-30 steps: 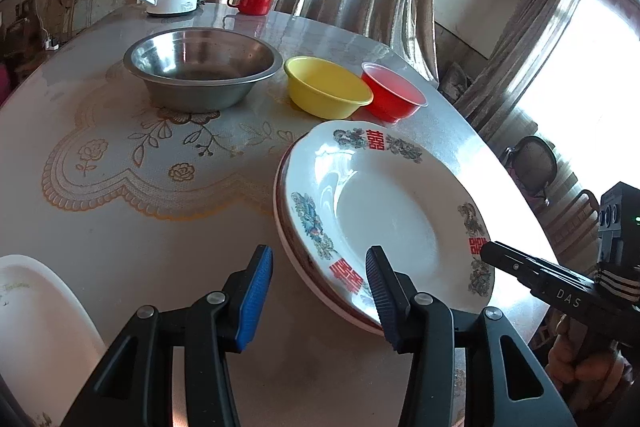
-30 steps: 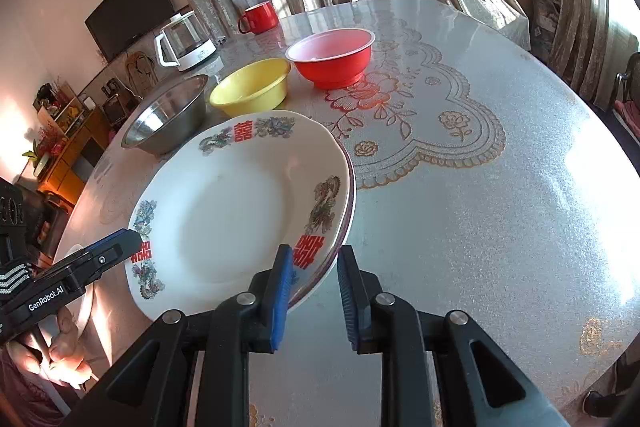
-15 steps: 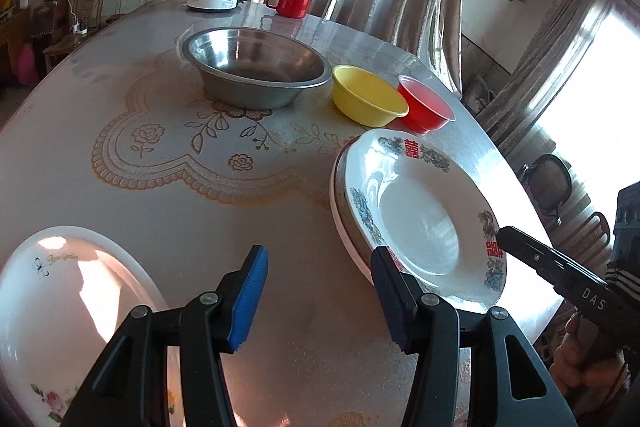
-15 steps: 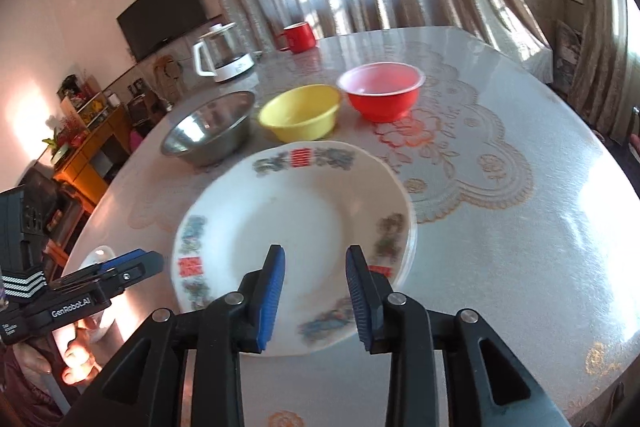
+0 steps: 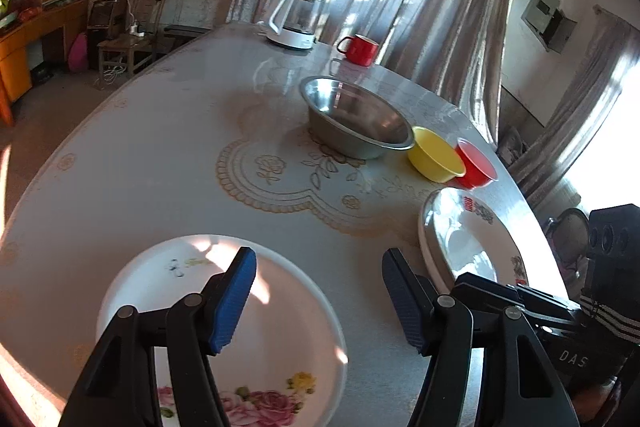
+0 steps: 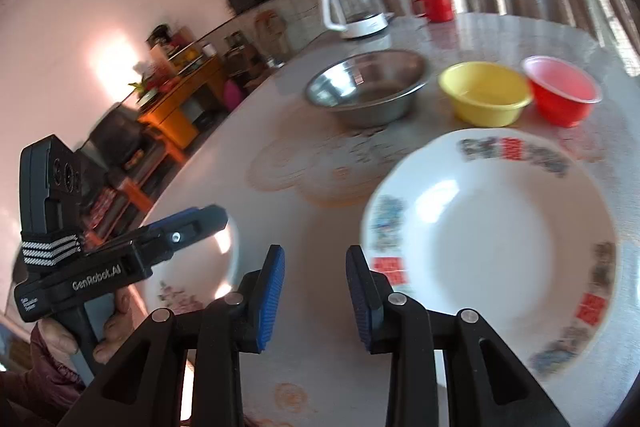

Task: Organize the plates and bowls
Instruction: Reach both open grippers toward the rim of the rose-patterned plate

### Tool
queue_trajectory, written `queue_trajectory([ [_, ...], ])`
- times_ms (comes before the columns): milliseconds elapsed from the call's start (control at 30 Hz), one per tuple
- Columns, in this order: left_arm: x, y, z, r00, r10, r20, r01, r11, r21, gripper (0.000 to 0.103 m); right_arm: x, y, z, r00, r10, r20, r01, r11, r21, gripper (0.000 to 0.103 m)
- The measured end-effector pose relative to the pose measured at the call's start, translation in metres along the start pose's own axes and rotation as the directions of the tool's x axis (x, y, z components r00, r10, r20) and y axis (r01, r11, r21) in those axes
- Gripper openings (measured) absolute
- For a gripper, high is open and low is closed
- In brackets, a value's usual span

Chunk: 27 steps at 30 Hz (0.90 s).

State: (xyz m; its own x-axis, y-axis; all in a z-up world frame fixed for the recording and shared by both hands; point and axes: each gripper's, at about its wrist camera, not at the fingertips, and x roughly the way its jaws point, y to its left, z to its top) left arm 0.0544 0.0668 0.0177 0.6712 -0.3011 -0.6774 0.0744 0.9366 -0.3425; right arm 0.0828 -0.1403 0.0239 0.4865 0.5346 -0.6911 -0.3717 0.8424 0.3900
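While both empty, L gripper (image 5: 316,301) jaws just widening over white rose-print plate (image 5: 280,355), R gripper (image 6: 316,291) apart

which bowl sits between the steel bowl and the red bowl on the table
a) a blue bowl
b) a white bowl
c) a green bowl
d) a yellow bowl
d: in the right wrist view the yellow bowl stands in the row between the steel bowl and the red bowl, behind the decorated plate.
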Motion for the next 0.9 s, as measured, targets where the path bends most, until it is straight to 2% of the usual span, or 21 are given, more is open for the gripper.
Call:
queue_trajectory([
  [200, -0.016, 0.04, -0.003, 0.996, 0.082, 0.023, -0.08, 0.995, -0.065, 0.066, 0.036, 0.02, -0.003, 0.993, 0.085, -0.086, -0.086, 0.996, -0.017, 0.031],
  [467, -0.039, 0.082, -0.015, 0.99, 0.136, 0.035, -0.129, 0.98, -0.15, 0.066, 0.069, 0.035, -0.008, 0.977, 0.151, -0.147, -0.152, 0.988, 0.006, 0.031],
  [667, -0.044, 0.106, -0.031, 0.986, 0.169, -0.001, -0.166, 0.967, -0.194, 0.066, 0.085, 0.039, -0.011, 0.972, 0.167, -0.166, -0.164, 0.986, 0.033, 0.031],
  [900, -0.049, 0.11, -0.047, 0.969, 0.247, 0.016, -0.24, 0.953, -0.187, 0.066, 0.091, 0.039, -0.015, 0.97, 0.169, -0.177, -0.163, 0.986, 0.046, 0.031],
])
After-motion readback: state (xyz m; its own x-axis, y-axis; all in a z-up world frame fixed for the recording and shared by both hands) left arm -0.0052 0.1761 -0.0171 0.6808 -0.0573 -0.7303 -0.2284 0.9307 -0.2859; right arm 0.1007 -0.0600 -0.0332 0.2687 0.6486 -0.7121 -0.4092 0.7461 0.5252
